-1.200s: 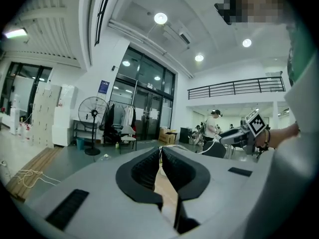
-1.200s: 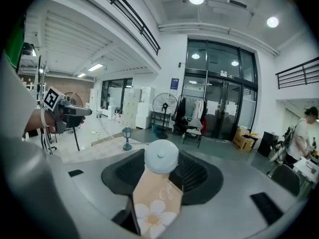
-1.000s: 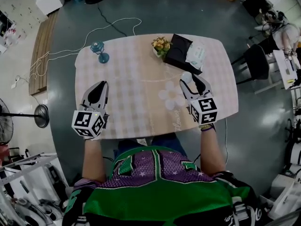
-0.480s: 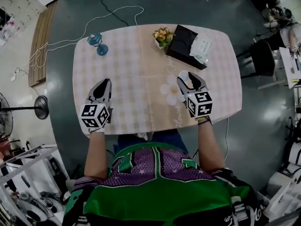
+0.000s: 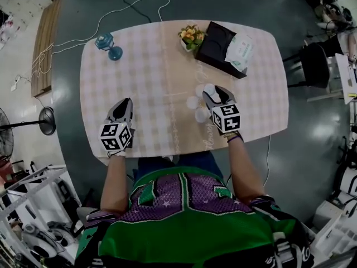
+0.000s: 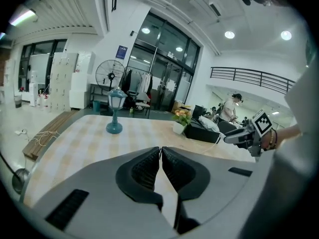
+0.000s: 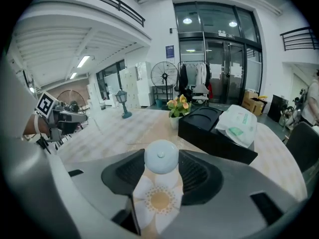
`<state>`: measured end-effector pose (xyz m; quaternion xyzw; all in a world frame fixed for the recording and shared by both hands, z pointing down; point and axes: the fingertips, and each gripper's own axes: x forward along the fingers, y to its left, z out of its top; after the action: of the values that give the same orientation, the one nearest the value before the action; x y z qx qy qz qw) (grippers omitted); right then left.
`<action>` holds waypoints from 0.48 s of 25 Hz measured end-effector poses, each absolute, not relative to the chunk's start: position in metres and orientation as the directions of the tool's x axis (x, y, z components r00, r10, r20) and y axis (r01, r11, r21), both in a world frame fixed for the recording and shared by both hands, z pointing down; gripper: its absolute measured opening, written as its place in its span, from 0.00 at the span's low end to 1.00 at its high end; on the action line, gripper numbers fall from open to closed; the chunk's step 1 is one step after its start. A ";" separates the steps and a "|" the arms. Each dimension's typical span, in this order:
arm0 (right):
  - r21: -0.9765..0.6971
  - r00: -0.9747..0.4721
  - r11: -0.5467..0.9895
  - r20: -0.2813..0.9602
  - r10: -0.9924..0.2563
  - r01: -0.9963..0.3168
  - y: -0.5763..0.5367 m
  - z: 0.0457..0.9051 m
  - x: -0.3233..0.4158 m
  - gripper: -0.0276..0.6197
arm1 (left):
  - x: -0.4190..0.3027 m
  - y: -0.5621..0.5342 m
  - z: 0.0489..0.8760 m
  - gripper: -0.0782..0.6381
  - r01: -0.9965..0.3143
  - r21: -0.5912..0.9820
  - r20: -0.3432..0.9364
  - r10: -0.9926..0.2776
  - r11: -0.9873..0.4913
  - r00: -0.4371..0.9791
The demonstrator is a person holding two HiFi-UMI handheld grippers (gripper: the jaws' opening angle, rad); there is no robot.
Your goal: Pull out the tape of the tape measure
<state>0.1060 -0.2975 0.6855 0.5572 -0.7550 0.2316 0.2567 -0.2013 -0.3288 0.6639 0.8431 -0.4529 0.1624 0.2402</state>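
Note:
A small round pale-blue tape measure (image 7: 161,157) sits between the jaws of my right gripper (image 7: 161,159), which is shut on it, pads pressing its sides. No tape shows drawn out of it. In the head view the right gripper (image 5: 213,91) holds the tape measure (image 5: 210,88) over the table's right half, beside a printed flower (image 5: 194,108). My left gripper (image 5: 123,103) hovers near the table's front left, shut with nothing between its pads (image 6: 148,164). The two grippers are well apart.
The table (image 5: 145,82) has a pale checked cloth. At its back stand a blue lantern ornament (image 5: 106,42), a small flower pot (image 5: 191,36) and a black box (image 5: 216,48) with a white bag (image 5: 240,48) on it. Chairs stand to the right of the table.
The right gripper has shifted a little left with the tape measure, toward the printed flower. The left gripper has hardly moved on the table. The head view has shifted.

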 end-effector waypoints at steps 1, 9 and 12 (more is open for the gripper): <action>-0.068 -0.250 0.274 0.654 -0.714 -0.959 -0.298 0.692 0.107 0.38 | -0.201 -0.328 0.669 0.15 -0.846 0.260 0.501 -0.683 -0.466 0.531; -0.096 -0.268 0.289 0.715 -0.645 -0.953 -0.302 0.738 0.111 0.38 | -0.201 -0.331 0.706 0.15 -0.871 0.269 0.555 -0.673 -0.412 0.489; -0.100 -0.265 0.287 0.734 -0.625 -0.953 -0.302 0.752 0.111 0.38 | -0.200 -0.331 0.717 0.15 -0.877 0.259 0.573 -0.666 -0.405 0.477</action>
<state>0.1109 -0.3020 0.7520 0.5290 -0.7456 0.2770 0.2959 -0.2005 -0.3314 0.7168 0.8156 -0.4730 0.1937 0.2713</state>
